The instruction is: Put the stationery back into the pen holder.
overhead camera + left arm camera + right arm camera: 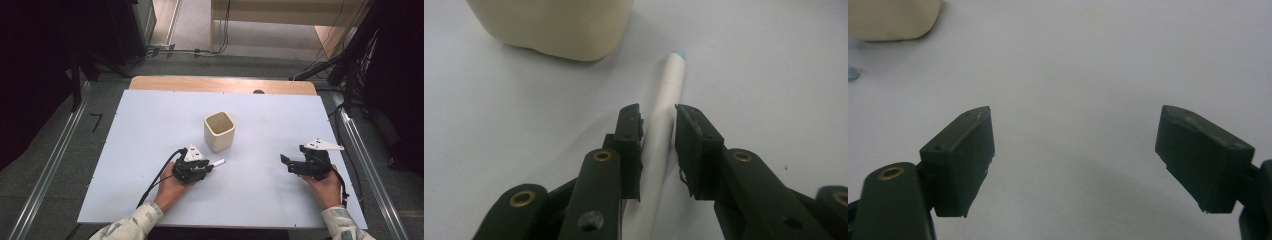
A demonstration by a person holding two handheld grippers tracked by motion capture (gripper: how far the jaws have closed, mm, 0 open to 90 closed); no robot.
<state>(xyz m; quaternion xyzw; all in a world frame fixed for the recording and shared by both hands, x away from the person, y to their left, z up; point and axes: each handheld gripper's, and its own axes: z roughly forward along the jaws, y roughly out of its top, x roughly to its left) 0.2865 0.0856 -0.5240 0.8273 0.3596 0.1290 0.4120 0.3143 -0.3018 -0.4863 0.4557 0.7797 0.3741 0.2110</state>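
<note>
So the pickup is basically happening right now: the left hand-held gripper (pixel 658 117) has its jaws clamped around the white marker (pixel 663 125), which lies flat on the white table (pixel 125 150) with its blue-tipped end pointing out past the jaws, just beside the cream square cup (pixel 219 131). Nothing's lifted yet as far as I can tell. The right hand-held gripper (pixel 1075 150) sits well apart, jaws spread wide, holding nothing. Left to do, I'd guess: raise the marker and drop it in the cup.

Tongs (pixel 658 125) seemingly gripping white marker (pixel 664 115), cream cup (pixel 554 25)
</note>
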